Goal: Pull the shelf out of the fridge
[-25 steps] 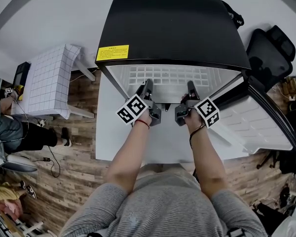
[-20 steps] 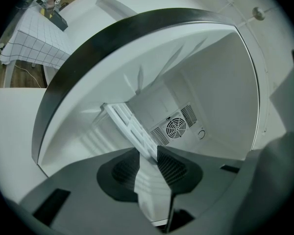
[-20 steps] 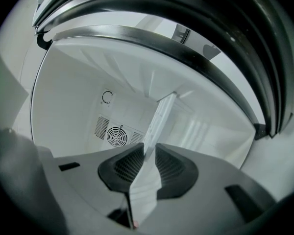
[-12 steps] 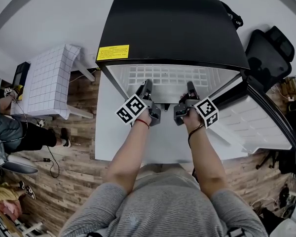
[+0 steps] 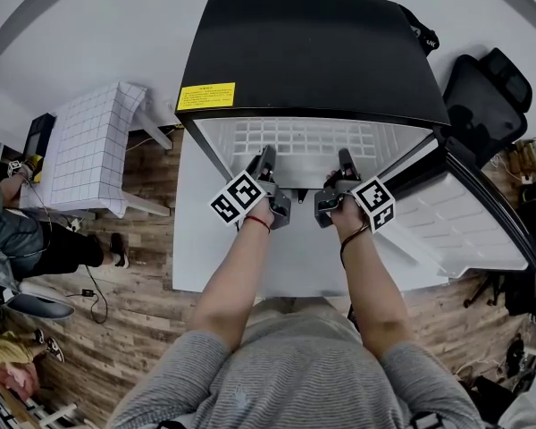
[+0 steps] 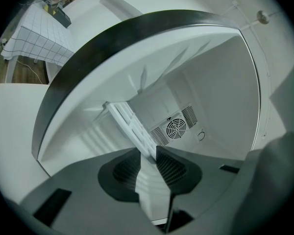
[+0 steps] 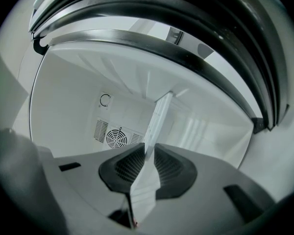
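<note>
The black-topped fridge [image 5: 313,52] stands open, its door [image 5: 469,226] swung to the right. Its white wire shelf [image 5: 304,138] lies level inside. My left gripper [image 5: 267,155] and right gripper [image 5: 345,157] reach side by side to the shelf's front edge. In the left gripper view the shelf [image 6: 130,124] runs edge-on between the jaws of the left gripper [image 6: 148,153], whose pads press on it. In the right gripper view the right gripper [image 7: 149,155] holds the shelf [image 7: 158,114] the same way. Both pairs of jaws have just been closing on this edge.
A round fan vent [image 6: 176,128] sits in the fridge's back wall. A small table with a checked cloth [image 5: 89,141] stands to the left, a black chair [image 5: 487,88] to the right. A seated person [image 5: 22,239] is at the far left.
</note>
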Tool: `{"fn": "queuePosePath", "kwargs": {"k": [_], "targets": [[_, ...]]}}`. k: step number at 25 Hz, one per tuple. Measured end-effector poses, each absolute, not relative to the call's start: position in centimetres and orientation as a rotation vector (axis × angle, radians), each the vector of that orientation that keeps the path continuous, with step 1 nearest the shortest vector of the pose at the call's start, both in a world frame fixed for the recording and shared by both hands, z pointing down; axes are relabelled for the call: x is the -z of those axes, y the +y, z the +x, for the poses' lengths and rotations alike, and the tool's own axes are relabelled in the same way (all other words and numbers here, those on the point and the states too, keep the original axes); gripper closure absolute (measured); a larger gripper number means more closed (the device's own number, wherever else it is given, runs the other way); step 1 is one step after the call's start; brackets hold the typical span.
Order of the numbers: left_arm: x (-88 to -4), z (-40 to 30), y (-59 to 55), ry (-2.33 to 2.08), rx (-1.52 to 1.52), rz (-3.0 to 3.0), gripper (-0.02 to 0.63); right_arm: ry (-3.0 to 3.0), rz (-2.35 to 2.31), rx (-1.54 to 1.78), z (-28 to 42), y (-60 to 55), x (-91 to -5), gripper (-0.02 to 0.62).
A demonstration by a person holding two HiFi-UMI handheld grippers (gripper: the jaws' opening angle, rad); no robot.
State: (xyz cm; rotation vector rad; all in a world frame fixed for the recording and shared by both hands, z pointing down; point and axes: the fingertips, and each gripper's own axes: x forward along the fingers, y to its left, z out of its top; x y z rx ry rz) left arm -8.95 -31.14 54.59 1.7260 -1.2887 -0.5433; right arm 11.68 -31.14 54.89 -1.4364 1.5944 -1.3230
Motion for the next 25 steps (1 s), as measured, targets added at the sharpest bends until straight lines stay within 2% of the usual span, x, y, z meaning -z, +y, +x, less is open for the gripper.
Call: {"fn": "queuePosePath", "kwargs": {"k": [25], "targets": [[-54.7, -8.9, -29.7, -1.261, 0.571, 1.698, 0.508, 1.558, -1.439, 1.341, 11.7, -29.6, -55.1, 0.531]]}}
